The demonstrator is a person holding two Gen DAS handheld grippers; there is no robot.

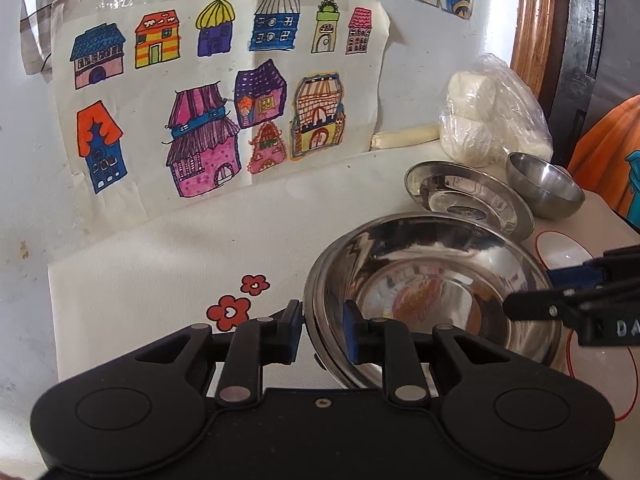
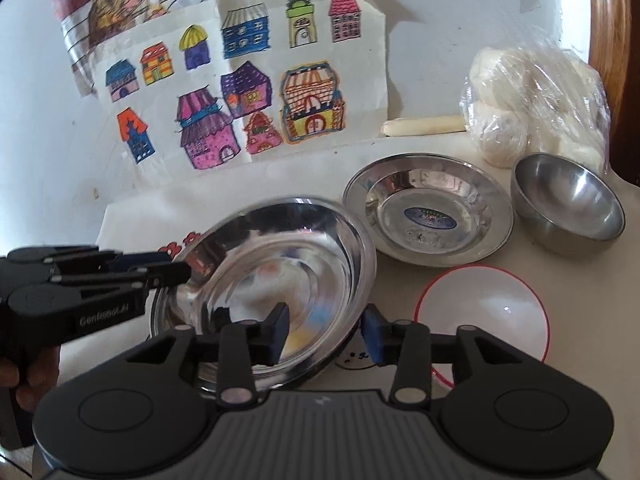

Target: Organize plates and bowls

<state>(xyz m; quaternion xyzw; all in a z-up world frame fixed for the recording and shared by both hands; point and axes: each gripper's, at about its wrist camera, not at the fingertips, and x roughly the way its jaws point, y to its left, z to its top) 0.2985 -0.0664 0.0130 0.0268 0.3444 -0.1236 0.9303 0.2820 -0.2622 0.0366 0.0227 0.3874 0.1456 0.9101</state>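
Note:
A large shiny steel dish sits tilted at the near middle of the table. My left gripper is shut on its left rim, one pad outside and one inside. In the right wrist view the same dish has my left gripper on its left edge. My right gripper is open astride the near right rim, its pads off the metal. A smaller steel plate with an oval sticker, a small steel bowl and a white red-rimmed bowl stand to the right.
A plastic bag of white lumps and a white stick lie at the back by the wall. Coloured house drawings hang on the wall. The white cloth with red flowers covers the table on the left. A hand holds the left gripper.

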